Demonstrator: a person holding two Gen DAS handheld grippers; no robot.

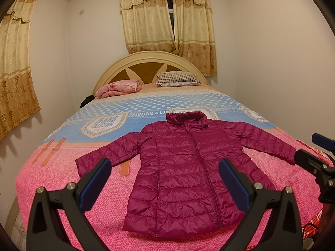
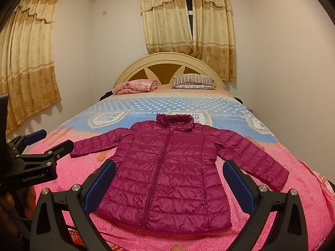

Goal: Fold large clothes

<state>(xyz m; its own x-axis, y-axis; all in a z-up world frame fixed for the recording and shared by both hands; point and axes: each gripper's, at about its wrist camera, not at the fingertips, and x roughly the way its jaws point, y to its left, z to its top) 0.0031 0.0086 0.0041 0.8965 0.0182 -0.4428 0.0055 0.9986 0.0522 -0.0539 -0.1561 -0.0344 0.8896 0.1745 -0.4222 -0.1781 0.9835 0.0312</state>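
A magenta quilted puffer jacket (image 1: 184,167) (image 2: 167,171) lies flat and zipped on the bed, collar toward the headboard, both sleeves spread out to the sides. My left gripper (image 1: 165,173) hovers open above the jacket's lower half, nothing between its blue pads. My right gripper (image 2: 169,175) also hangs open over the jacket's hem area, empty. In the left wrist view the right gripper (image 1: 309,148) shows at the right edge near the sleeve cuff. The left gripper (image 2: 54,140) appears at the left edge of the right wrist view, by the other cuff.
The bed (image 1: 62,188) has a pink and blue patterned cover. A folded pink blanket (image 1: 119,87) and a striped pillow (image 1: 178,79) lie by the cream headboard (image 1: 146,62). Curtained windows sit behind and to the left. Walls stand close on both sides.
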